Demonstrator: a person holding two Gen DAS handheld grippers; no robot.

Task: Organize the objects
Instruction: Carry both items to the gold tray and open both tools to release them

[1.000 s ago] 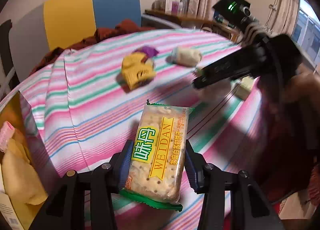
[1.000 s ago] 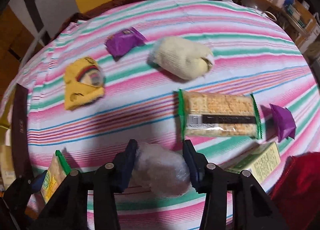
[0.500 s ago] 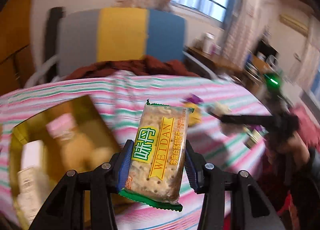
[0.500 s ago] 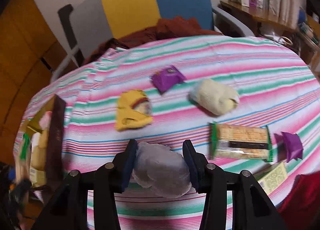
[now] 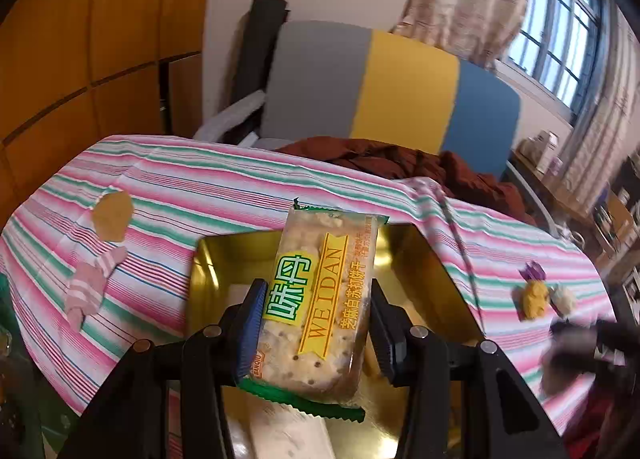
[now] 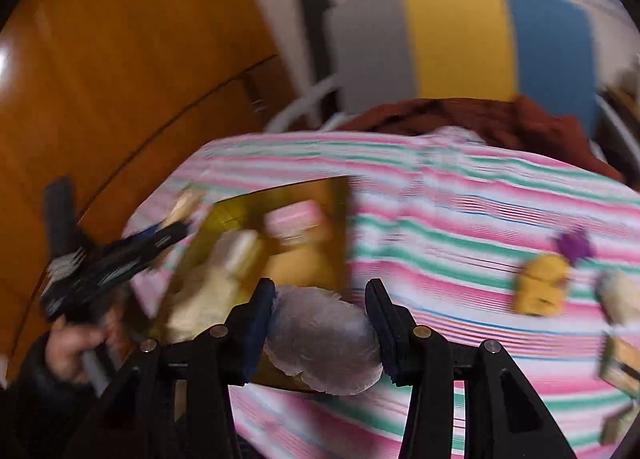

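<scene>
Pinching cracker packet (image 5: 320, 299), left hand-held gripper (image 5: 316, 323) over box (image 5: 424, 271).

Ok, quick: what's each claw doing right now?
Left claw: closed on the green-edged Weidan cracker packet.
Right claw: closed on the clear-wrapped pale round snack.

Tablecloth (image 5: 208, 187) striped pink, green and white; cracker packet (image 5: 320, 299) clear, green edges, yellow label; box (image 5: 436, 279) gold inside; chair (image 5: 400, 87) grey, yellow, blue
</scene>
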